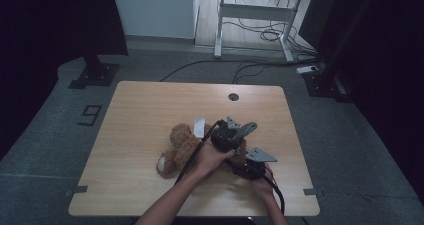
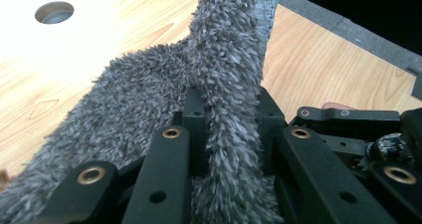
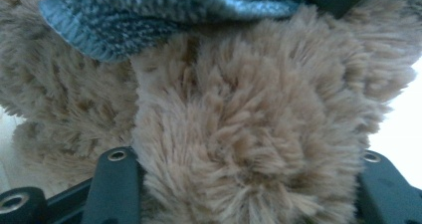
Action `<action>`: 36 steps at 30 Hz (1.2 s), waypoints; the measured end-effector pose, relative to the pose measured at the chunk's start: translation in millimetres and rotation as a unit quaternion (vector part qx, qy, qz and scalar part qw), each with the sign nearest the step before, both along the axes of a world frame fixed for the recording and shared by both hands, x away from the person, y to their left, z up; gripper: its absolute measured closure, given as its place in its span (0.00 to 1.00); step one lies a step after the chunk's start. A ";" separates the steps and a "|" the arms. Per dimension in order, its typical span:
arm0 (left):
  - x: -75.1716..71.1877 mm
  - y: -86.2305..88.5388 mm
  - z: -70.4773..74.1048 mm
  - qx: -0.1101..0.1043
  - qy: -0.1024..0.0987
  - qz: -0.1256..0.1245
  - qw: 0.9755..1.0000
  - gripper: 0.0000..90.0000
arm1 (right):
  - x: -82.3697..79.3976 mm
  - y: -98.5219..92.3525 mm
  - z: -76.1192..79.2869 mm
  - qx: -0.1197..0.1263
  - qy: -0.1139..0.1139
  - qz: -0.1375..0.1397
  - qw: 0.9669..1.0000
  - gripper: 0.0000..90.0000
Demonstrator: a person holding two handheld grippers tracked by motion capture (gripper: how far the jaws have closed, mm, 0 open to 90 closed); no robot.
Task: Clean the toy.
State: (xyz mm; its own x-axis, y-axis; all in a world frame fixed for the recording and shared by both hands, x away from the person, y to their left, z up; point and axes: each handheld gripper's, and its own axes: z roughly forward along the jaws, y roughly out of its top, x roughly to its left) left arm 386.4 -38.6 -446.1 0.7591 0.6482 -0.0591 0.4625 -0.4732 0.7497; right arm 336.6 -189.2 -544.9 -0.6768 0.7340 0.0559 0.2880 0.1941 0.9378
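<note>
Two soft things are in hand near the middle of the pale wooden table (image 1: 140, 135): a brown plush teddy bear (image 1: 181, 149) lying there, and a shaggy grey knitted cloth (image 2: 219, 84) draped against it. The table stands on grey carpet in a dim room, a white desk frame (image 1: 255, 15) behind. The left gripper (image 2: 226, 134) view shows its jaws clenched on a fold of the cloth, while the right gripper (image 3: 244, 184) view shows its jaws clamped on the bear's fur.
</note>
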 end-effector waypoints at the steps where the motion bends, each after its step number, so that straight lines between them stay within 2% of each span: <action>1: 0.2 5.3 -1.2 0.003 -0.004 0.005 1.000 0.83 | -0.2 0.7 0.0 -0.002 -0.002 0.000 1.000 0.47; 4: 1.7 15.6 -1.5 0.002 -0.006 0.015 1.000 0.83 | -0.7 1.7 0.5 -0.007 -0.004 -0.001 1.000 0.47; 5: 3.2 24.9 -1.5 0.022 -0.013 0.033 0.999 0.84 | -0.9 1.9 0.7 -0.008 -0.004 -0.002 1.000 0.47; 6: 5.1 33.6 -3.1 0.026 -0.010 0.040 0.999 0.84 | -0.9 1.8 0.7 -0.007 -0.004 -0.002 1.000 0.47; 7: 6.4 39.6 -4.3 0.024 -0.006 0.045 0.999 0.84 | -0.9 1.7 0.6 -0.007 -0.004 -0.001 1.000 0.47; 11: 7.4 65.3 -7.9 -0.008 0.013 0.067 0.998 0.84 | -0.9 3.0 1.3 -0.005 -0.005 -0.001 1.000 0.47; 16: 1.2 81.3 3.6 0.000 -0.014 0.083 0.996 0.84 | -1.5 3.0 1.8 -0.008 -0.005 -0.003 1.000 0.47; 18: 4.5 95.3 6.1 0.001 -0.011 0.094 0.995 0.84 | -1.4 2.8 1.8 -0.008 -0.006 -0.002 1.000 0.47; 19: 4.5 95.3 6.1 0.001 -0.011 0.094 0.995 0.84 | -1.4 2.8 1.8 -0.008 -0.006 -0.002 1.000 0.47; 20: 6.5 103.8 6.9 0.004 -0.009 0.100 0.995 0.84 | -1.1 2.8 1.8 -0.008 -0.005 -0.002 1.000 0.47; 21: 9.3 119.7 6.7 0.014 -0.009 0.116 0.993 0.84 | -0.3 2.7 2.0 -0.007 -0.002 -0.001 1.000 0.47; 22: 9.3 119.7 6.7 0.014 -0.009 0.116 0.993 0.84 | -0.1 2.6 2.0 -0.007 -0.002 -0.001 1.000 0.47; 23: 12.7 142.5 0.3 0.022 0.003 0.137 0.990 0.84 | 0.2 2.4 2.0 -0.007 -0.003 -0.001 1.000 0.47; 25: 14.3 160.7 -7.6 0.020 0.015 0.151 0.988 0.84 | -0.1 2.7 2.0 -0.007 -0.003 -0.001 1.000 0.47; 26: 15.1 171.8 -14.1 0.016 0.022 0.163 0.986 0.84 | -0.3 2.9 2.0 -0.007 -0.003 -0.002 1.000 0.47; 27: 16.0 179.4 -19.1 0.012 0.030 0.169 0.985 0.84 | -0.6 2.9 2.2 -0.009 -0.003 -0.002 1.000 0.47; 29: 16.6 189.4 -25.8 0.011 0.037 0.177 0.983 0.84 | -0.8 3.2 2.1 -0.009 -0.003 -0.003 1.000 0.47; 30: 16.6 189.4 -25.8 0.011 0.037 0.177 0.983 0.84 | -0.8 3.2 2.1 -0.009 -0.003 -0.003 1.000 0.47; 31: 16.9 197.6 -31.8 0.010 0.045 0.183 0.982 0.84 | -0.8 3.3 2.0 -0.009 -0.004 -0.004 1.000 0.47; 33: 16.9 202.7 -35.7 0.017 0.050 0.187 0.981 0.84 | -0.6 3.0 1.9 -0.008 -0.003 -0.004 1.000 0.47; 36: 13.3 205.2 -30.6 0.008 0.048 0.186 0.981 0.83 | -0.4 2.7 1.7 -0.008 -0.004 -0.003 1.000 0.47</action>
State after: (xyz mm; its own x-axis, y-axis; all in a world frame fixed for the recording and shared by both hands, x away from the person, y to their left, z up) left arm 399.7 166.6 -476.7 0.4612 0.8809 -0.1066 0.6735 -0.2693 0.6884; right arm 336.2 -186.5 -543.2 -0.6731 0.7385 0.0392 0.2818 0.2070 0.9369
